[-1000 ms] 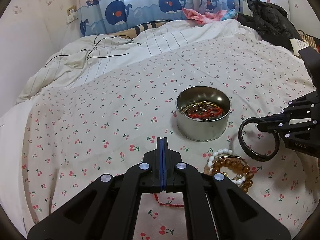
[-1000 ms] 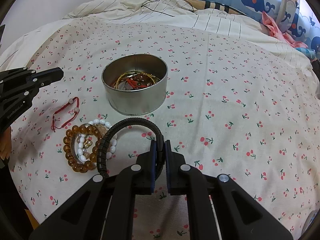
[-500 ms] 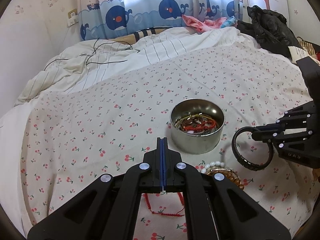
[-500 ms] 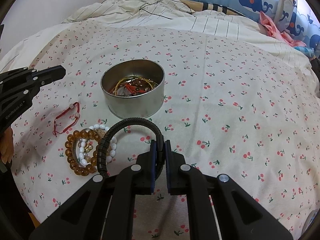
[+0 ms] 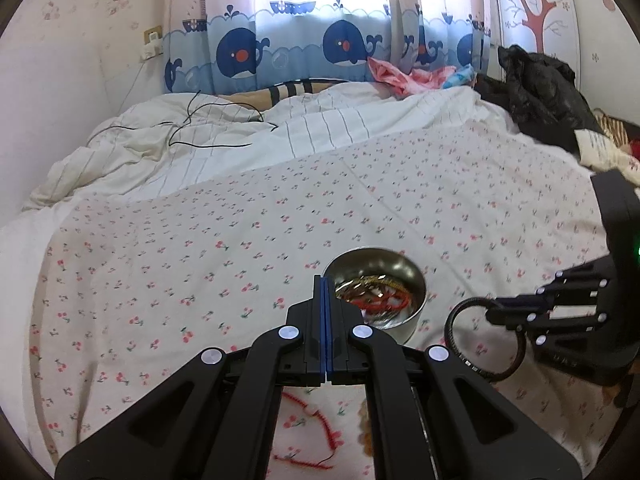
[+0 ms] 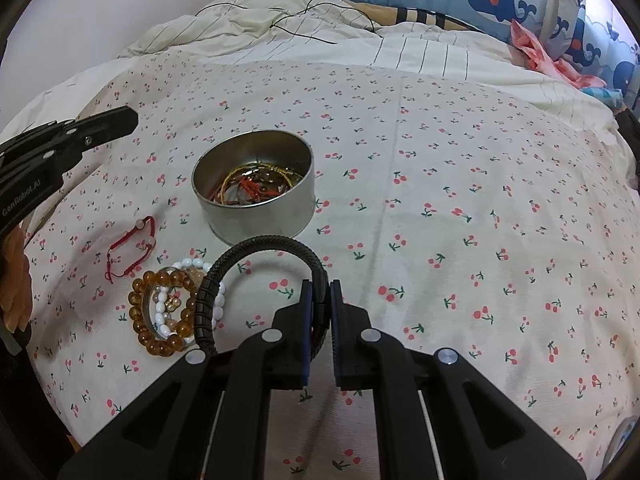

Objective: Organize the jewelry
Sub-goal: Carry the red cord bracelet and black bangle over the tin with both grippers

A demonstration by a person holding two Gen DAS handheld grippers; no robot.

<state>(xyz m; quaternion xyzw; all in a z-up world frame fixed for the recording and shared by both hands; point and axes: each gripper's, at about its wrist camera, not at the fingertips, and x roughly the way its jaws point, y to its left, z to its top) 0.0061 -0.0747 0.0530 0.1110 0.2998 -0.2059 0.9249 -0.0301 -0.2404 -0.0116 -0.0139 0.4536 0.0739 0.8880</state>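
Left gripper (image 5: pixel 325 288) empty, pads together; red cord (image 5: pixel 320 420), blurred, beneath.

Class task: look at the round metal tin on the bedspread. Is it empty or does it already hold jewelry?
Not empty. The tin stands upright and lidless, with red cord and gold-coloured pieces covering its floor, well below the rim.

Home bedroom: bed (image 5: pixel 360 184) under cherry-print sheet, whale curtains (image 5: pixel 280 44).
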